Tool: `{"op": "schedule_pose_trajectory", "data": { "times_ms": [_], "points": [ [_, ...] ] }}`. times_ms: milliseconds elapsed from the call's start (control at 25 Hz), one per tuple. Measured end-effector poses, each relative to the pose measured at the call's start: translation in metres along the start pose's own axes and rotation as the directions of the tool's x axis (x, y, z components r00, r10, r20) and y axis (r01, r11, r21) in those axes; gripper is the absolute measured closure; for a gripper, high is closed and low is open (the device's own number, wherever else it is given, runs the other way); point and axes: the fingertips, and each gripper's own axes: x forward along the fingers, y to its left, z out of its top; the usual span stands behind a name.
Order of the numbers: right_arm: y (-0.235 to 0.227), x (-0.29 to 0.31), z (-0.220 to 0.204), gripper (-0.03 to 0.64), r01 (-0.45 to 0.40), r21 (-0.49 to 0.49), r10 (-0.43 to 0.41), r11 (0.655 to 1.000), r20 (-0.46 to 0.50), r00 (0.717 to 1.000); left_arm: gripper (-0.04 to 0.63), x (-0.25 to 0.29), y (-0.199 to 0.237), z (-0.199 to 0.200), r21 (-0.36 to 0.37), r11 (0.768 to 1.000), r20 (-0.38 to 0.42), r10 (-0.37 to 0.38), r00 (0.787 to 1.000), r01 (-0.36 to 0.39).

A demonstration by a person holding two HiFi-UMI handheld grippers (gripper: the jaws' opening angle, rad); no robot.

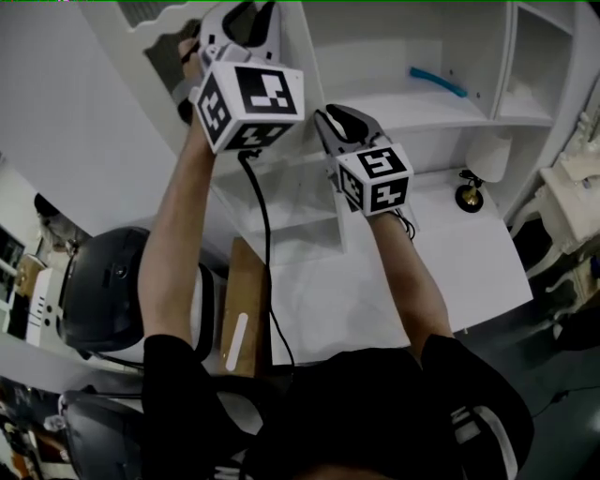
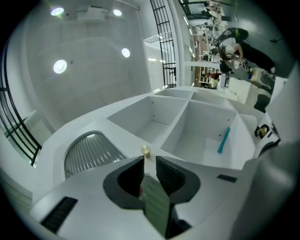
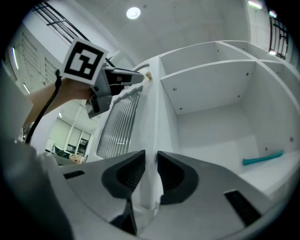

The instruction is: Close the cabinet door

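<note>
The white cabinet door, with a ribbed glass pane (image 3: 119,124) and a small brass knob (image 2: 146,150), stands open in front of the shelves. My left gripper (image 2: 149,163) is shut on the door's free edge just below the knob; in the head view it is high up at the left (image 1: 239,21). Lower on the same white edge (image 3: 151,117), my right gripper (image 3: 150,160) also grips it, seen in the head view (image 1: 339,122) against the upright edge. Inside, the cabinet (image 1: 422,108) has open white compartments.
A teal stick (image 1: 436,82) lies on a shelf inside the cabinet. A small gold object (image 1: 469,195) stands on the white counter (image 1: 412,272) at the right. A black chair (image 1: 103,291) and a wooden board (image 1: 244,309) are below left. A black cable (image 1: 265,244) hangs from the left gripper.
</note>
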Motion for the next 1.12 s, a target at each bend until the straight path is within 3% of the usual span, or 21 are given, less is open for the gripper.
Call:
{"op": "schedule_pose_trajectory", "data": {
  "times_ms": [160,320,480,760,1000,1120],
  "points": [
    [0.000,-0.004,-0.006,0.529,0.043,0.027,-0.042,0.999,-0.020,0.999,0.513,-0.038,-0.027,-0.020,-0.151,0.987,-0.002,-0.049,0.999,0.048],
    [0.005,-0.011,-0.009,0.533,0.060,0.016,-0.059,0.998,-0.034,0.998,0.558,-0.073,-0.052,-0.045,-0.314,0.946,-0.014,-0.086,0.996,0.077],
    [0.016,-0.022,-0.004,0.535,0.078,0.013,-0.078,0.997,-0.012,0.997,0.569,-0.097,-0.069,-0.064,-0.371,0.922,-0.035,-0.128,0.991,0.106],
    [0.051,-0.039,-0.002,0.537,0.098,0.030,-0.098,0.995,0.005,0.995,0.583,-0.143,-0.078,-0.088,-0.504,0.855,-0.039,-0.167,0.985,0.125],
    [0.084,-0.051,-0.019,0.540,0.100,0.052,-0.099,0.994,-0.017,0.995,0.583,-0.191,-0.086,-0.119,-0.627,0.771,-0.061,-0.187,0.980,0.108],
    [0.105,-0.054,-0.032,0.541,0.086,0.048,-0.084,0.995,-0.035,0.996,0.583,-0.219,-0.088,-0.132,-0.718,0.690,-0.060,-0.201,0.978,0.097]
  ]
}}
